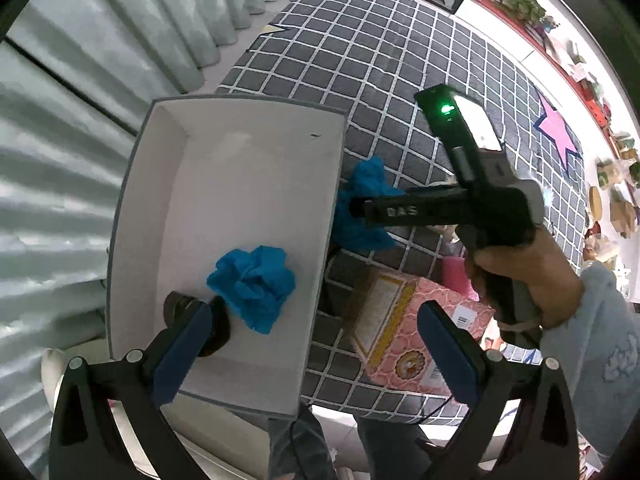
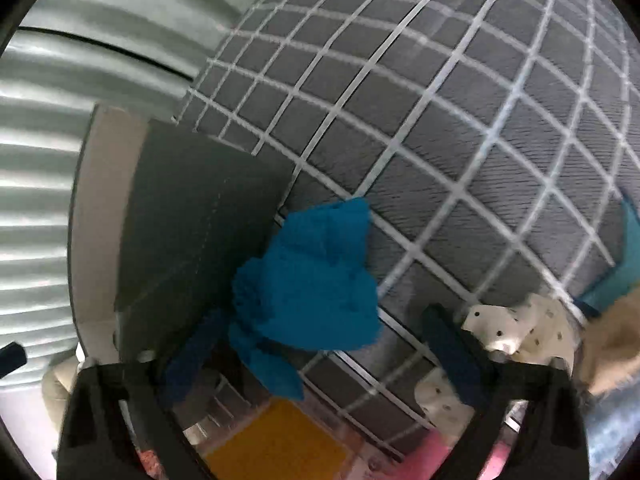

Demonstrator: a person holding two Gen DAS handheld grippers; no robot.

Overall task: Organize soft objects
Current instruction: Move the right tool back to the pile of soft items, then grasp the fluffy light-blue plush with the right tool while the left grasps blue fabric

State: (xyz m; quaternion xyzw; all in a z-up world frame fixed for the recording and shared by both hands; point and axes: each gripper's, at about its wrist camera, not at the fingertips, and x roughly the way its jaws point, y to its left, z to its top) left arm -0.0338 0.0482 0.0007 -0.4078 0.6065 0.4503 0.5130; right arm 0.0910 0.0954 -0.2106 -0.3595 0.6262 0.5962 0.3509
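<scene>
A white box (image 1: pixel 248 168) with grey outer walls stands on the checked rug. Inside it lie a crumpled blue cloth (image 1: pixel 254 286) and a dark round object (image 1: pixel 182 304). A second blue cloth (image 1: pixel 366 184) lies on the rug against the box's outer wall (image 2: pixel 200 220). A hand holds my right gripper (image 1: pixel 356 208) over this cloth. In the right wrist view the cloth (image 2: pixel 312 280) sits between the fingers of the right gripper (image 2: pixel 324 316). It touches the left pad, and the right pad stands apart from it. My left gripper (image 1: pixel 316 312) hangs open above the box's near edge, holding nothing.
A pink patterned carton (image 1: pixel 416 332) lies on the rug (image 1: pixel 380 60) near the box. A white spotted soft thing (image 2: pixel 516 324) and a tan fluffy one (image 2: pixel 608 344) lie right of the right gripper. Pale curtains (image 1: pixel 80 120) hang behind the box. Shelves of clutter (image 1: pixel 612 168) line the far side.
</scene>
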